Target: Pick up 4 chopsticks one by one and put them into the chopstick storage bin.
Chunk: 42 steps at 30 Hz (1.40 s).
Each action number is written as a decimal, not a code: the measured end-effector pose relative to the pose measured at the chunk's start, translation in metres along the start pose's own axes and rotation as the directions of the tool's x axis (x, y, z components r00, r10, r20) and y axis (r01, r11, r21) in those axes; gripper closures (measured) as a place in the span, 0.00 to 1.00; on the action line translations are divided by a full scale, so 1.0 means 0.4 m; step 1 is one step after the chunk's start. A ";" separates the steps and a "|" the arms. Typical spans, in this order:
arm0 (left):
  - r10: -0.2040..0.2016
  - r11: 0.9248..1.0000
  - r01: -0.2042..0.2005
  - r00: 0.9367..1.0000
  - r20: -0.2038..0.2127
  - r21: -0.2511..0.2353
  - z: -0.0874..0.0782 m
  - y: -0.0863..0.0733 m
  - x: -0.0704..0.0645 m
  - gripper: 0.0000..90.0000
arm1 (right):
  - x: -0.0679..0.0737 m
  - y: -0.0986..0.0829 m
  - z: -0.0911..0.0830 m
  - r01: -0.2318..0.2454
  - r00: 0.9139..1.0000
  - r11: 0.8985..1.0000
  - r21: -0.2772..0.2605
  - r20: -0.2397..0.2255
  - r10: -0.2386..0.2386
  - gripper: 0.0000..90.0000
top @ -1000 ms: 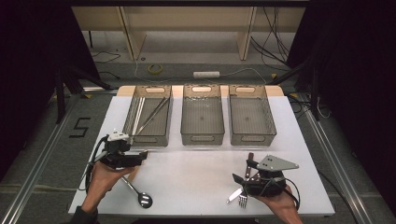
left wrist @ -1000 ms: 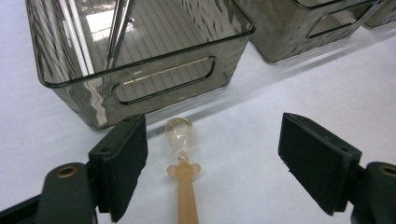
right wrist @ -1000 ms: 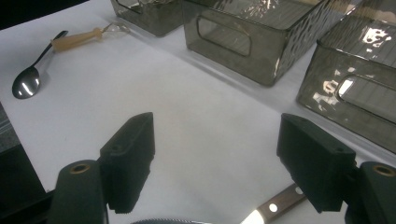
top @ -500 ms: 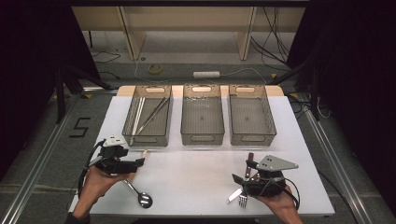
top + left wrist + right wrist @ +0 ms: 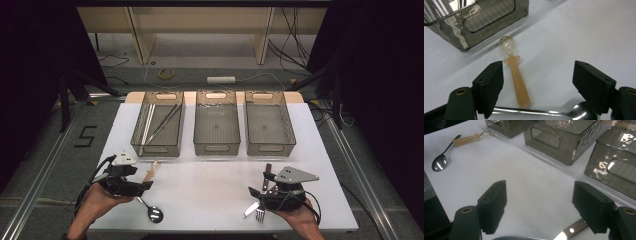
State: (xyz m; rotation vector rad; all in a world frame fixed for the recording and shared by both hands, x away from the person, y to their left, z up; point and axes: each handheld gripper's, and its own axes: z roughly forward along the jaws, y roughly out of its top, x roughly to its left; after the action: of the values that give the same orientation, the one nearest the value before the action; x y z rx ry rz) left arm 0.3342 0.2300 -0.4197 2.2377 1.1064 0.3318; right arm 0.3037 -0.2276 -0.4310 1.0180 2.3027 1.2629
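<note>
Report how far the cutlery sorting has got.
Done: only the left bin holds long utensils; the middle bin and right bin look bare. In hand: nothing; the left claw is open over the peach spoon. Left: metal spoon, fork, knife.

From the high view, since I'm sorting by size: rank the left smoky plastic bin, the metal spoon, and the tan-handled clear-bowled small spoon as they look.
1. Left smoky plastic bin, clearly largest.
2. Metal spoon.
3. Tan-handled clear-bowled small spoon.
The two spoons look close in length, and the left gripper covers part of the metal one, so their order is unsure.
</note>
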 end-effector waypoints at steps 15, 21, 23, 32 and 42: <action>0.054 0.996 -0.055 0.998 0.012 0.070 -0.002 -0.019 0.003 0.27 | 0.003 0.000 0.002 0.003 1.000 1.000 0.006 0.000 -0.003 0.32; 0.049 0.993 -0.049 0.999 0.005 0.104 0.004 -0.022 0.000 0.28 | 0.003 0.000 0.003 0.004 1.000 1.000 0.007 -0.003 -0.004 0.32; 0.041 0.993 -0.041 0.999 -0.001 0.114 0.010 -0.023 0.000 0.28 | 0.003 -0.001 0.004 0.003 1.000 1.000 0.007 -0.002 -0.003 0.32; 0.016 0.988 -0.014 1.000 -0.015 0.154 0.046 -0.020 0.000 0.30 | -0.004 -0.005 0.005 -0.003 1.000 1.000 0.009 -0.004 0.003 0.32; -0.035 0.985 0.043 0.998 -0.052 0.168 0.071 -0.016 0.002 0.31 | -0.003 -0.005 0.003 -0.003 1.000 1.000 0.007 -0.003 0.003 0.32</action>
State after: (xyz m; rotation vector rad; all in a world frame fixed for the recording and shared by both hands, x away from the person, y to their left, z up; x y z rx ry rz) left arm 0.3442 0.2220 -0.4460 2.3628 1.2435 0.2867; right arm 0.3044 -0.2284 -0.4334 1.0233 2.3099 1.2592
